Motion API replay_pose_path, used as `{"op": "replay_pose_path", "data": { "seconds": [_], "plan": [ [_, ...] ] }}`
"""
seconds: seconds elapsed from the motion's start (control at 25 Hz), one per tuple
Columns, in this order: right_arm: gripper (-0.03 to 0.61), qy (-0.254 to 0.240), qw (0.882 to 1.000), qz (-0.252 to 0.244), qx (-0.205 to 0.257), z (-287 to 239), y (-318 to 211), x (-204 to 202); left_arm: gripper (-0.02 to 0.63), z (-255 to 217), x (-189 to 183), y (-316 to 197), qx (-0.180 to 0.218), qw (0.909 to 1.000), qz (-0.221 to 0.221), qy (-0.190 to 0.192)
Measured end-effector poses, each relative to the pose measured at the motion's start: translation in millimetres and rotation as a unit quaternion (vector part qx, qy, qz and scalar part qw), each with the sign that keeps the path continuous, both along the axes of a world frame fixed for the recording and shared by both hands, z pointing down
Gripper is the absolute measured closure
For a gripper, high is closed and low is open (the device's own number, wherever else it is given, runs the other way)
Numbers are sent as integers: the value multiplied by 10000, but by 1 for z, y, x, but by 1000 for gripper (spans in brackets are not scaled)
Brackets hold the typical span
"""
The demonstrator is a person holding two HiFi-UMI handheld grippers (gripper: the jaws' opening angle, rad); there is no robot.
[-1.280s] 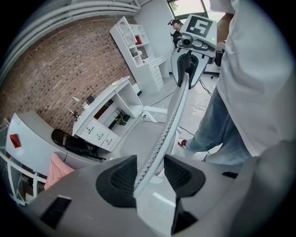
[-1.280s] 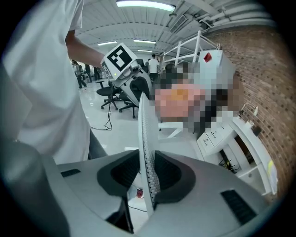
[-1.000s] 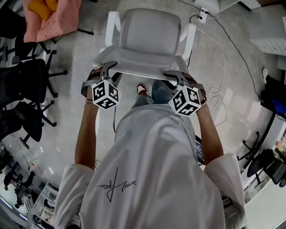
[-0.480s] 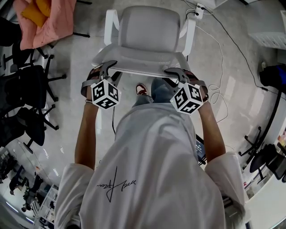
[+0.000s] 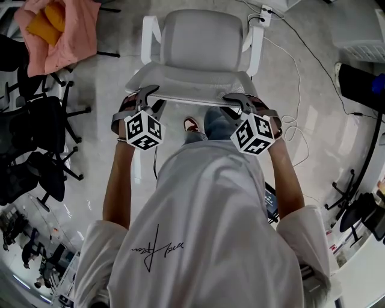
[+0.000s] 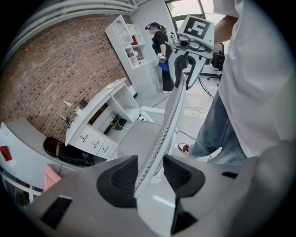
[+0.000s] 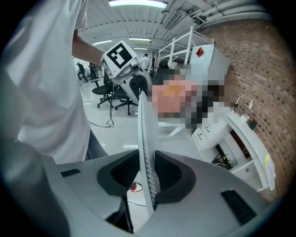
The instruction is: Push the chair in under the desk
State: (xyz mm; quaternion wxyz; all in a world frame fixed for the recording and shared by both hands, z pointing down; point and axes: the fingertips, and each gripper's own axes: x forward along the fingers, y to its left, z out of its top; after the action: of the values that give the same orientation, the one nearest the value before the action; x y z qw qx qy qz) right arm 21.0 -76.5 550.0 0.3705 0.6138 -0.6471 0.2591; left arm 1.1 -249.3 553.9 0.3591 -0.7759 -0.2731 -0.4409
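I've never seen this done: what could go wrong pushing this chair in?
The left gripper and right gripper pinch only the thin top edge of the chair, so they might slip off. The white cable lying beside the chair could catch under it. The person's shoe is close behind it and might get bumped.

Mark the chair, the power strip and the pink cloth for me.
chair (image 5: 201, 41), head view, middle of the seat
power strip (image 5: 263, 12), head view, its white body
pink cloth (image 5: 75, 31), head view, fabric right of the orange patch
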Motion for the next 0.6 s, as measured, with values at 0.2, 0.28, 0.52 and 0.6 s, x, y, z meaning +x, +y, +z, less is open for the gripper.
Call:
{"op": "replay_pose_path", "data": {
  "seconds": [0.2, 0.28, 0.52, 0.6],
  "plan": [
    [460, 29, 10000, 17, 19, -1, 3, 9, 443, -1, 10, 3, -6, 10000, 35, 2],
    [460, 53, 10000, 35, 33, 0, 5, 14, 443, 0, 15, 5, 2, 10000, 49, -12],
    [460, 90, 9999, 57, 65, 1, 10, 29, 443, 0, 32, 10, 36, 10000, 56, -34],
    [460, 104, 9999, 61, 77, 1, 12, 34, 443, 0, 37, 12, 50, 10000, 49, -31]
  ]
}}
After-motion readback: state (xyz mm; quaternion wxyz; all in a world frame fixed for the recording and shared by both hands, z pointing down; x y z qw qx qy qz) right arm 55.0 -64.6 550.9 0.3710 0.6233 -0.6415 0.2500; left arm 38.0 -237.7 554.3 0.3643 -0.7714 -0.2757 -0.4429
